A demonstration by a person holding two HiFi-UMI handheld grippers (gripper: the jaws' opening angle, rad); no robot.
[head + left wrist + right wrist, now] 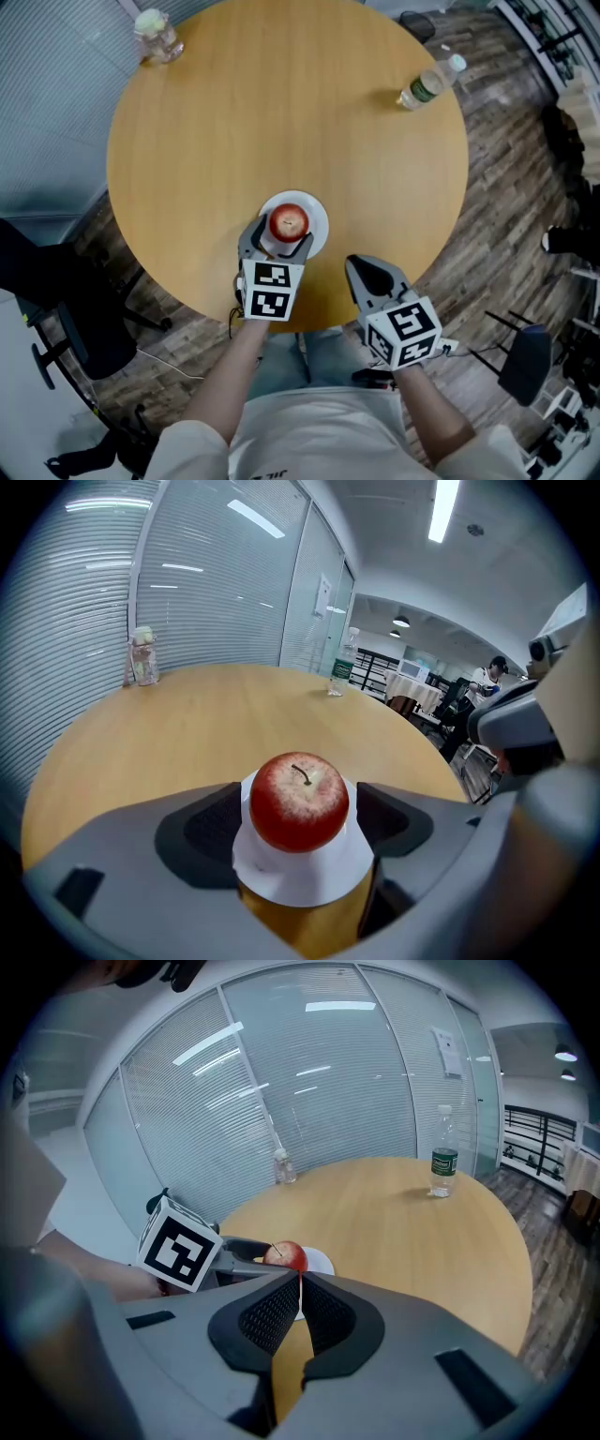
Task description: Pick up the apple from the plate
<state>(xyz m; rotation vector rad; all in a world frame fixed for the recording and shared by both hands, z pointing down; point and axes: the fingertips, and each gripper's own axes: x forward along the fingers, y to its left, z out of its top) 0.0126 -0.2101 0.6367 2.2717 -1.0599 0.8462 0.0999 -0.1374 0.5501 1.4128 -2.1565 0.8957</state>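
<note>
The round table carries a white plate near its edge closest to the person. The apple sits on that plate, not yet lifted. The left gripper straddles the apple, jaws spread wide and pads clear of it. The right gripper, beside the plate, is clenched and empty. Closing and lifting remain.

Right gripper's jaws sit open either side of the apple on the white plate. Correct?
No. It is the left gripper whose jaws sit open either side of the apple on the white plate; the left gripper view shows it. The right gripper is shut, off to the side.
</note>
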